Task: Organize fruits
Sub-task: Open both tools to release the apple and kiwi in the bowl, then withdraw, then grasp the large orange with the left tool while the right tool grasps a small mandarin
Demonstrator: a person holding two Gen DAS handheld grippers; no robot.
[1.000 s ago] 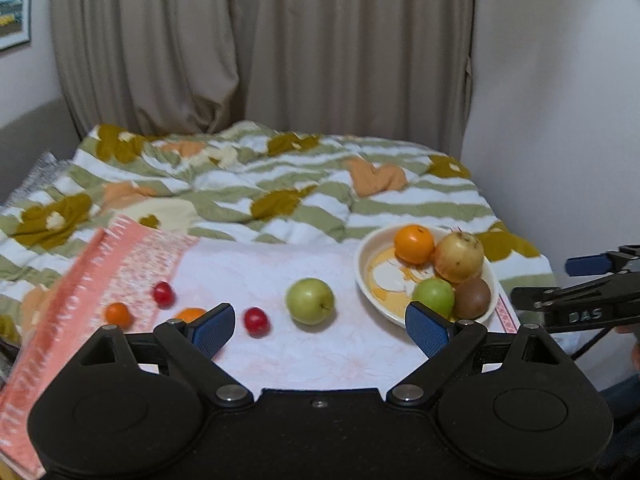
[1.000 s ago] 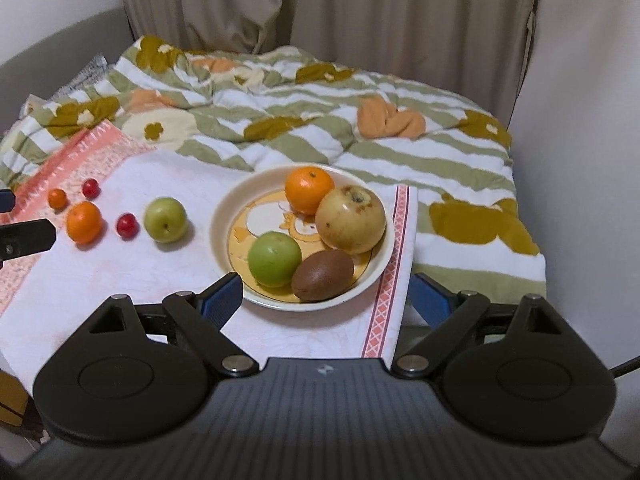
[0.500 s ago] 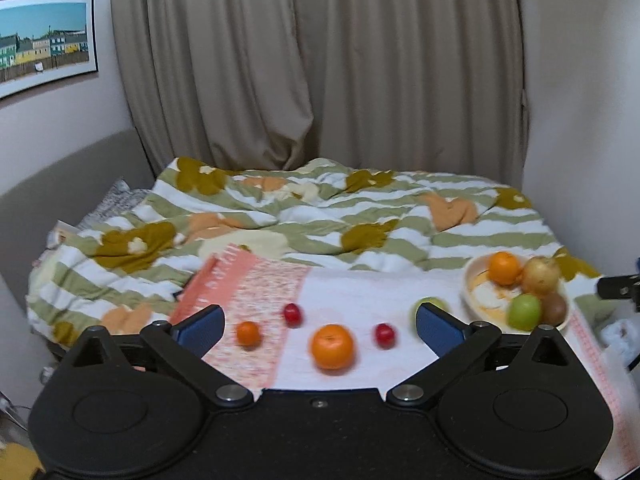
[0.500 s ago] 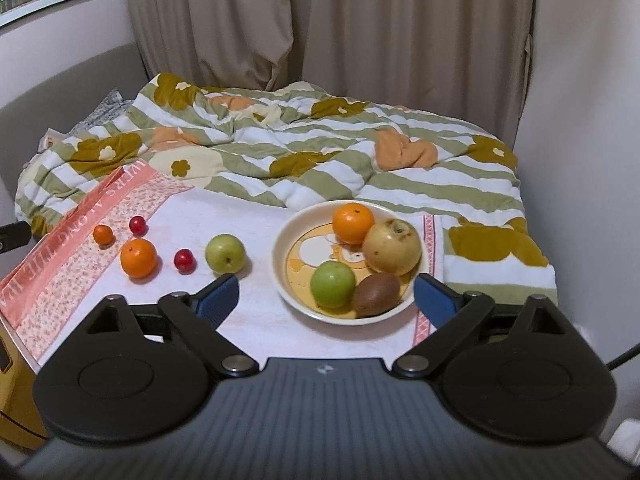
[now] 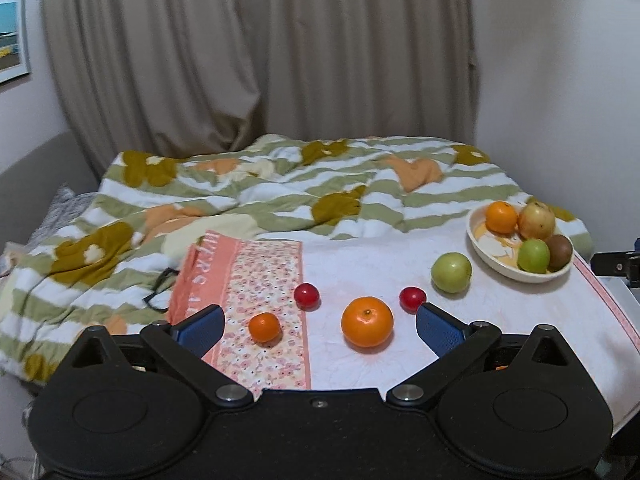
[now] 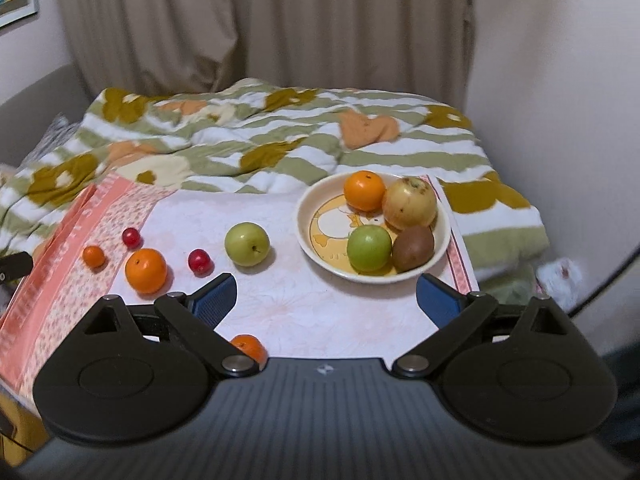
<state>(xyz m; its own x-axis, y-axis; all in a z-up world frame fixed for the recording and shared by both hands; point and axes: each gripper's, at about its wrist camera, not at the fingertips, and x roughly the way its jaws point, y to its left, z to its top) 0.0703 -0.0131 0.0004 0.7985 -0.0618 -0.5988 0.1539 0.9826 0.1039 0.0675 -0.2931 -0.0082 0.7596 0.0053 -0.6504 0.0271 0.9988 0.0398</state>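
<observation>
A cream bowl on a pink cloth holds an orange, a yellow apple, a green apple and a kiwi. Loose on the cloth lie a green apple, a big orange, two red cherries, a small orange and another small orange near my right gripper. My left gripper is open above the big orange. My right gripper is open in front of the bowl.
The cloth lies on a bed with a green striped floral quilt. A black cord lies left of the cloth. Beige curtains hang behind. A wall stands close on the right.
Both grippers have pulled back and drifted right, staying open. The left view now shows the loose fruits closer. A small orange has come into view under the right gripper.
</observation>
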